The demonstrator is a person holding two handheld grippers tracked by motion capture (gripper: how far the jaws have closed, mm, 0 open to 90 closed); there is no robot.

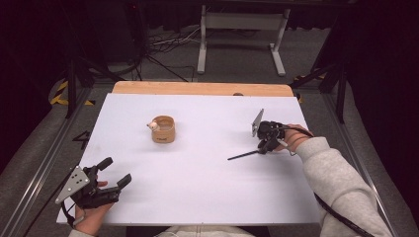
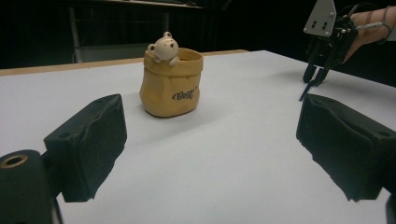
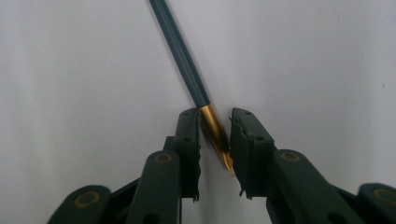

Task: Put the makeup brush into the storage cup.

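Note:
A dark pen (image 1: 242, 155) with a gold end lies on the white table top (image 1: 197, 173) at the right. My right gripper (image 1: 264, 145) points down over that gold end. In the right gripper view the pen (image 3: 182, 51) runs slantwise between the jaws of the right gripper (image 3: 215, 114). The jaws stand a little wider apart than the pen is thick. My left gripper (image 1: 116, 170) rests at the near left corner, wide open and holding nothing. A tan pouch-shaped cup (image 1: 163, 129) with a small bear on its rim stands at the middle left.
In the left gripper view the cup (image 2: 173, 84) stands ahead between the open jaws of the left gripper (image 2: 210, 144), and the right gripper (image 2: 314, 77) shows far off at the upper right. A wooden strip (image 1: 202, 88) edges the table's far side.

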